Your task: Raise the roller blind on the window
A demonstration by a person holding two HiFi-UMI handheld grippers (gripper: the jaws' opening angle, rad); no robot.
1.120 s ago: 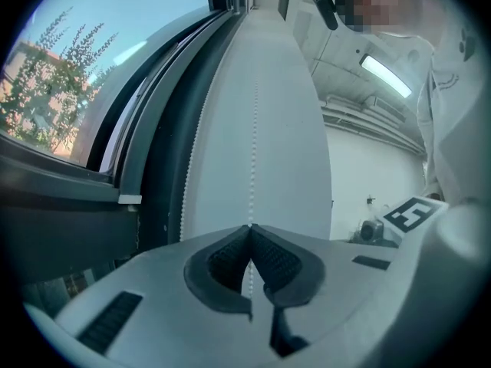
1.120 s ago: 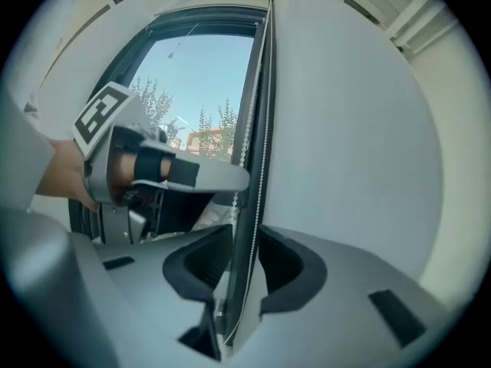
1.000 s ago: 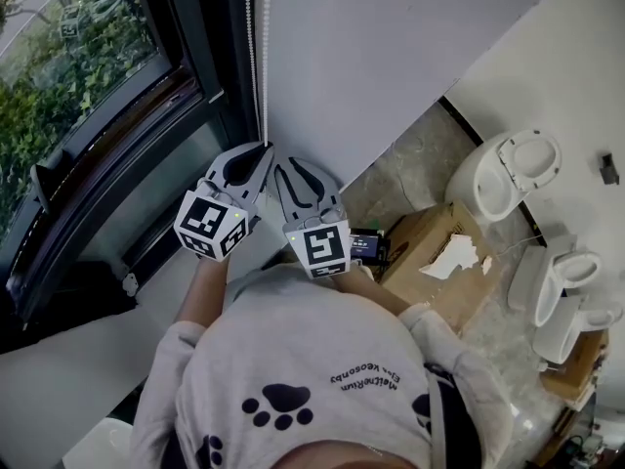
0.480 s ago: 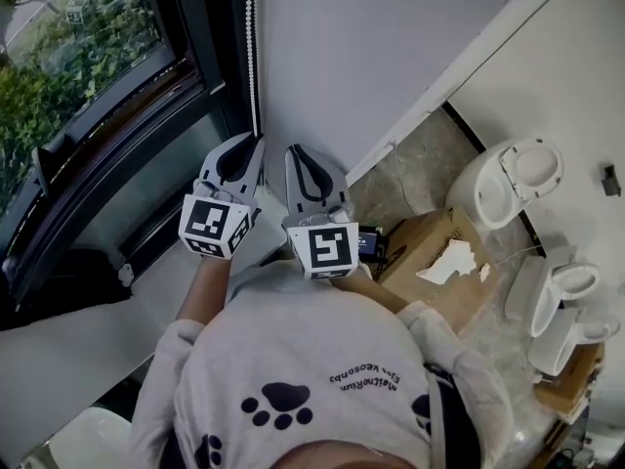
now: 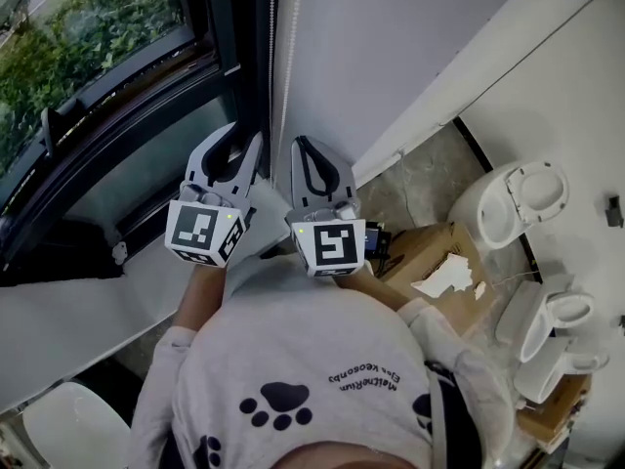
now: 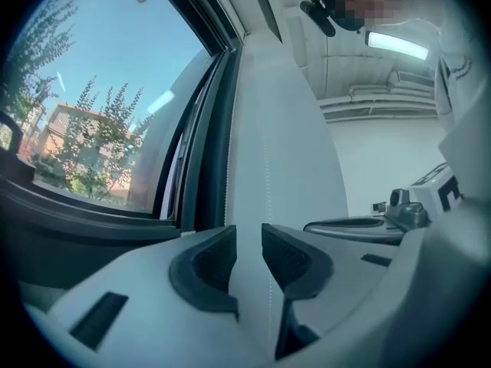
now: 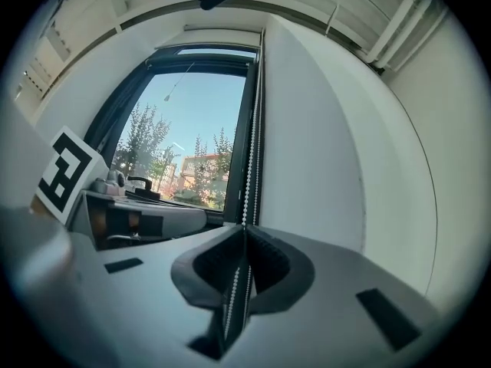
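A white bead chain (image 7: 247,167) hangs in two strands beside the dark window frame (image 5: 146,106). My right gripper (image 7: 244,263) is shut on the chain, its jaws having just been closing on it; below the pads the strands run on down. My left gripper (image 6: 247,263) has just been opening and stands open, with one strand (image 6: 267,159) hanging in the gap near the right-hand pad, not pressed. In the head view the left gripper (image 5: 246,137) and the right gripper (image 5: 298,145) are side by side at the chain (image 5: 274,37). A pale roll (image 7: 219,38) spans the window's top.
A white wall (image 5: 391,47) rises right of the chain. Below it are a torn cardboard box (image 5: 430,262) and white toilets (image 5: 513,198) on the floor. A white ledge (image 5: 78,311) runs under the window; trees show through the glass (image 5: 88,27).
Both grippers have risen along the chain. The left jaws, shut on the chain before, have opened and let it go. The right jaws, open before, have shut on it.
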